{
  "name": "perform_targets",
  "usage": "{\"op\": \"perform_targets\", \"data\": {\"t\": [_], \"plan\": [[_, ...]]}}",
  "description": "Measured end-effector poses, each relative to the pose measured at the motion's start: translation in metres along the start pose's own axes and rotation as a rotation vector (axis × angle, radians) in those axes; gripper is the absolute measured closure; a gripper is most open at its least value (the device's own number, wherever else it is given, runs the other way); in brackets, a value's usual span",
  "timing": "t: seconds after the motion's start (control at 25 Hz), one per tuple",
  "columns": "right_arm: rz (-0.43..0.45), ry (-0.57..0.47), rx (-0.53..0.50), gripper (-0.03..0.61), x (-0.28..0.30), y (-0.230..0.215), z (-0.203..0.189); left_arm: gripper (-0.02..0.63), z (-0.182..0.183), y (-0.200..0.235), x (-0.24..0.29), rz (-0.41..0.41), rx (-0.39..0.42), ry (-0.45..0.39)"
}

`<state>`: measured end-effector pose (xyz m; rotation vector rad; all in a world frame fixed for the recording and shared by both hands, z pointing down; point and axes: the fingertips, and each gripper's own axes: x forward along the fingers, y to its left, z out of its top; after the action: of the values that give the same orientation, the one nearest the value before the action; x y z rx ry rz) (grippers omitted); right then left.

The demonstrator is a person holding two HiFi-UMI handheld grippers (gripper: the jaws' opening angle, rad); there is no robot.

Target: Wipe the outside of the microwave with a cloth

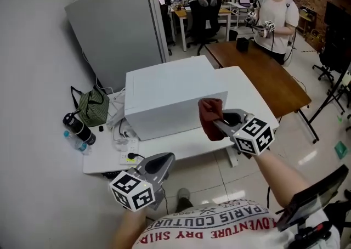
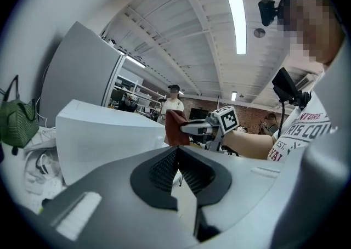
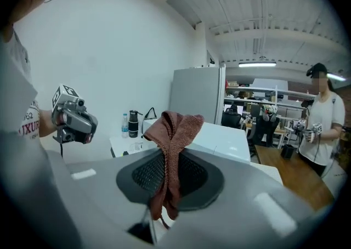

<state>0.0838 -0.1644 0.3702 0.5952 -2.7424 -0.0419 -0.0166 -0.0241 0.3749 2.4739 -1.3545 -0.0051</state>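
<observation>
My right gripper (image 1: 218, 126) pinched the red cloth (image 1: 210, 112). My left gripper (image 1: 166, 159) was squeezed together, empty. Rubbing the microwave (image 1: 164, 100) hard could pull the cloth loose.

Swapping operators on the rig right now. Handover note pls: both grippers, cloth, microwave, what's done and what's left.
Right gripper: shut on the cloth, which hangs bunched from its jaws.
Left gripper: shut, empty, held low by the front edge of the table.
Microwave: white, on the table. The cloth is up by its front right corner; I can't tell whether it touches.
Done: cloth is in hand and at the microwave.
Left: wiping the outside. Nothing shows whether any face has been wiped, so treat them all as pending.
</observation>
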Motion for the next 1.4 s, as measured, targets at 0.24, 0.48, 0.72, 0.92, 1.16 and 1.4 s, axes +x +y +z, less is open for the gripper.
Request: {"op": "perform_targets", "data": {"t": [0.24, 0.48, 0.72, 0.92, 1.16, 1.4], "plan": [[-0.138, -0.063, -0.080, 0.532, -0.019, 0.003, -0.047, 0.607, -0.026, -0.034, -0.012, -0.001, -0.037, 0.034], [-0.154, -0.204, -0.018, 0.532, 0.015, 0.023, -0.048, 0.607, -0.031, -0.014, -0.019, 0.001, -0.058, 0.061], [-0.047, -0.294, -0.098, 0.532, 0.104, 0.078, -0.009, 0.607, -0.020, 0.043, -0.039, 0.058, -0.075, 0.053], [0.098, -0.325, -0.138, 0.532, 0.193, 0.132, 0.017, 0.607, -0.016, 0.096, -0.069, 0.152, -0.114, 0.019], [0.189, -0.341, -0.190, 0.532, 0.264, 0.166, 0.027, 0.607, -0.025, 0.137, -0.104, 0.289, -0.162, 0.003], [0.158, -0.312, -0.183, 0.532, 0.280, 0.149, 0.013, 0.607, -0.026, 0.147, -0.101, 0.326, -0.172, 0.031]]}}
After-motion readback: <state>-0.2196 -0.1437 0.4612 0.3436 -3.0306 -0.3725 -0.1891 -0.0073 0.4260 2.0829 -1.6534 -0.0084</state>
